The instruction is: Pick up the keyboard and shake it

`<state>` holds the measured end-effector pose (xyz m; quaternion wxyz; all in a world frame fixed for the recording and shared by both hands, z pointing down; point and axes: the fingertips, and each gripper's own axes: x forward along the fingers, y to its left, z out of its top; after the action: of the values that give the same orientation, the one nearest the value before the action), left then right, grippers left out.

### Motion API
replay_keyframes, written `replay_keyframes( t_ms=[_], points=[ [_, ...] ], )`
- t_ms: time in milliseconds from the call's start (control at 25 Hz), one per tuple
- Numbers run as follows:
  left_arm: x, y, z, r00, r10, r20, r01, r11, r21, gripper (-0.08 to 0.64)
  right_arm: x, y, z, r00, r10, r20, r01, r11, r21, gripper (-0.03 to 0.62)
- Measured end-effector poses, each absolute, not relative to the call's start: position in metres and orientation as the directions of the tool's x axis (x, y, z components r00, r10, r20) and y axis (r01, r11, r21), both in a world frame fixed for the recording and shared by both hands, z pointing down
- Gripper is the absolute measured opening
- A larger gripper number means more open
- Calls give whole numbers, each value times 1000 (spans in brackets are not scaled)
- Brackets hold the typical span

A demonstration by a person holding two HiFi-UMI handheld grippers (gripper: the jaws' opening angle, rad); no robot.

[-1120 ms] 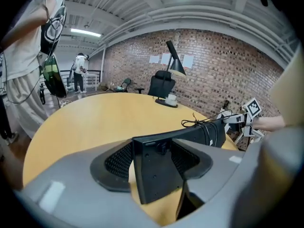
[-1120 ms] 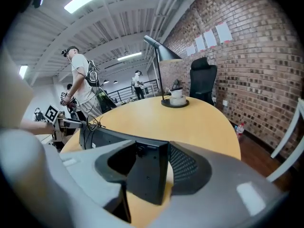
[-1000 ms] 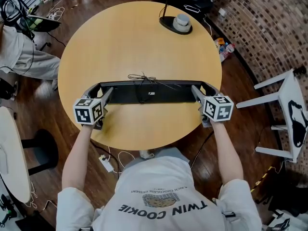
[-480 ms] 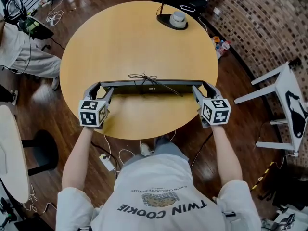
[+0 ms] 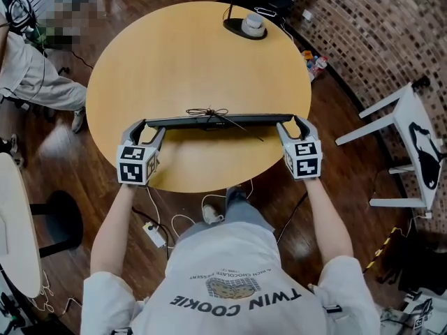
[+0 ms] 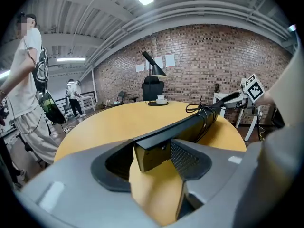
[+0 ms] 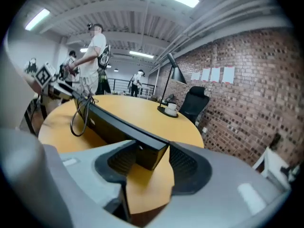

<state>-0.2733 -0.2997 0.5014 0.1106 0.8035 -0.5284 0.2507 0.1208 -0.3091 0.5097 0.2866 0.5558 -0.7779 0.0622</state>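
Stretching both arms forward, the person is clenching the left claw (image 5: 144,128) and right claw (image 5: 292,126) on opposite ends of the black keyboard (image 5: 218,121), holding it above the round counter (image 5: 195,54). The keyboard is now showing edge-on, having rolled from its earlier broad-face view.

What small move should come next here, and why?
Probably a short shake up and down. The left hand-held gripper and right hand-held gripper each clamp one end of the keyboard, which seems lifted clear of the table and turned on edge, so only the shaking looks left.
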Motion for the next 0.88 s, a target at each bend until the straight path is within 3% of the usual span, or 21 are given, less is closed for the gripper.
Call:
replay_keyframes(
  t_ms=[160, 360, 600, 880],
  points=[
    [-273, -291, 506, 323, -792, 518, -898, -429, -96, 247, 119, -301, 518, -125, -822, 555, -781, 427, 457, 218],
    [-272, -290, 504, 330, -792, 514, -894, -437, -99, 245, 105, -300, 519, -84, -824, 560, -540, 510, 669, 218],
    [-273, -280, 507, 343, -783, 519, -888, -450, -92, 245, 83, -300, 528, -82, -793, 604, -401, 581, 708, 218],
    [-274, -264, 515, 329, -776, 538, -884, -453, -114, 245, 81, -282, 535, -80, -767, 636, -322, 624, 712, 138]
  ],
)
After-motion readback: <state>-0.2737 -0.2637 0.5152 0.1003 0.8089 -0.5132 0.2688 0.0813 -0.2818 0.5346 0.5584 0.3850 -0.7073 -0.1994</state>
